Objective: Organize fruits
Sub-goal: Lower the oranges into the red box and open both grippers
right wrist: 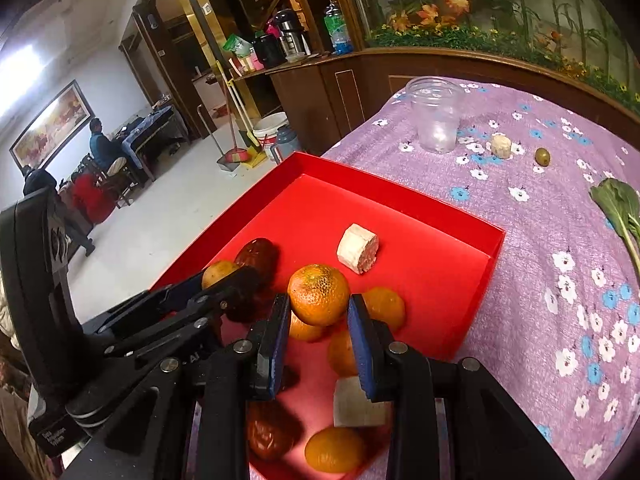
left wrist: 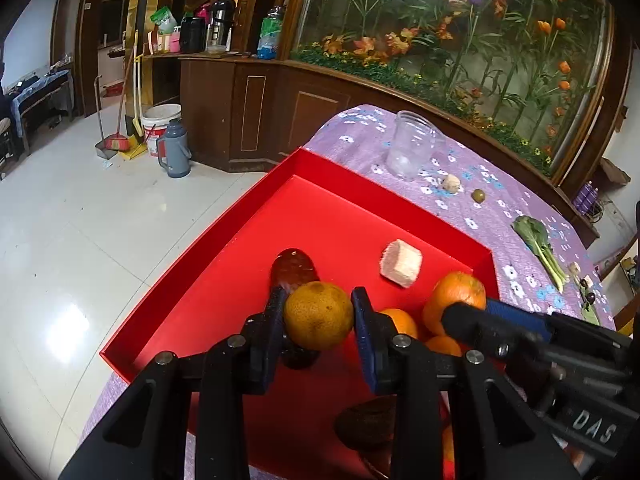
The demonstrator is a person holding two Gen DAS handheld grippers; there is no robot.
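A red tray sits on the purple flowered cloth. My left gripper is shut on a yellow-green tangerine and holds it over the tray, above a dark red date. My right gripper is shut on an orange tangerine, which also shows in the left wrist view. Below it lie more tangerines, dates and a pale cut chunk.
On the cloth beyond the tray stand a clear plastic jar, a pale chunk, a green olive-like fruit and a leafy green. A wooden cabinet and a flower display stand behind the table. The tiled floor drops off left.
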